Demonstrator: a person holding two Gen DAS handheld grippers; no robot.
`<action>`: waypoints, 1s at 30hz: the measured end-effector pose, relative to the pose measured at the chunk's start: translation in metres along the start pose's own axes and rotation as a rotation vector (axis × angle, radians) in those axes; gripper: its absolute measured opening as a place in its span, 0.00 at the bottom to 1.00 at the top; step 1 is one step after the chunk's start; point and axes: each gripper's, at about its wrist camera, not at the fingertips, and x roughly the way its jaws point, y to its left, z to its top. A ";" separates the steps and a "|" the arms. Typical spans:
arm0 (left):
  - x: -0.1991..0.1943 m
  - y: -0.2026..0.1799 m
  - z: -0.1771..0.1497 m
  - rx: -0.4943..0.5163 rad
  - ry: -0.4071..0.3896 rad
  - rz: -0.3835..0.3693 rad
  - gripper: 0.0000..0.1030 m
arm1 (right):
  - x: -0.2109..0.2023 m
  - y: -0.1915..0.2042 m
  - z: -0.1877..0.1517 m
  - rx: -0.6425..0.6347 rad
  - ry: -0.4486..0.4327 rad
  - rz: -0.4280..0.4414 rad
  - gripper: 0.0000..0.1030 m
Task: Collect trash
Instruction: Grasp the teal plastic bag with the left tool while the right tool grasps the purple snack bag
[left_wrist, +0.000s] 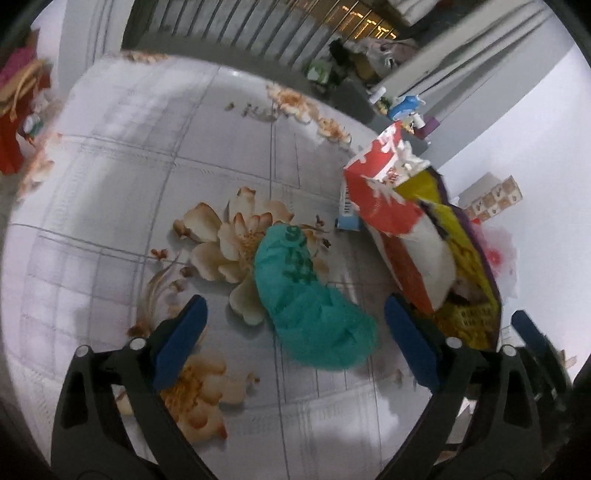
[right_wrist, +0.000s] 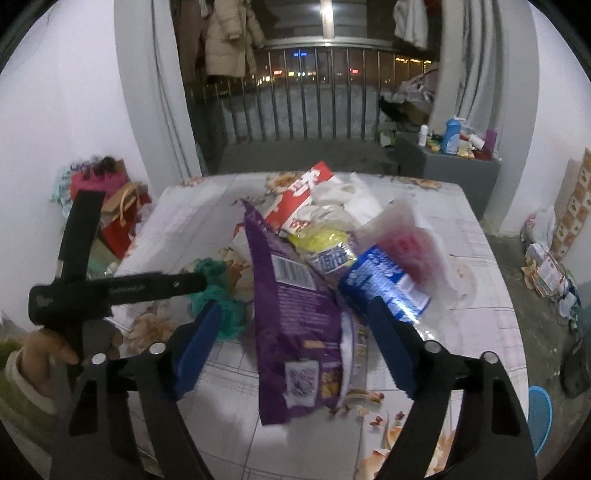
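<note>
Both tongs wide open, empty: left gripper (left_wrist: 295, 332) w/ teal bag (left_wrist: 310, 295) between pads, right gripper (right_wrist: 295, 339) astride purple packet (right_wrist: 295, 317).

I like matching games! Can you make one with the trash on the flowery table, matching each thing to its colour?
Things:
1. crumpled plastic bag
2. big snack bag
3. shiny wrapper
4. torn packet

Colours:
a. red and white
b. teal green
c. blue
d. purple

Pairs: 1-b, 2-d, 3-c, 4-a
</note>
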 end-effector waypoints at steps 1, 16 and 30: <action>0.007 0.001 0.002 -0.003 0.015 0.008 0.81 | 0.007 0.002 0.001 -0.005 0.015 -0.008 0.71; 0.034 0.000 0.010 -0.040 0.043 -0.041 0.45 | 0.013 -0.005 0.001 0.044 0.061 -0.036 0.13; -0.050 -0.014 -0.017 0.039 -0.071 -0.041 0.41 | -0.063 -0.011 -0.006 0.068 -0.074 0.053 0.04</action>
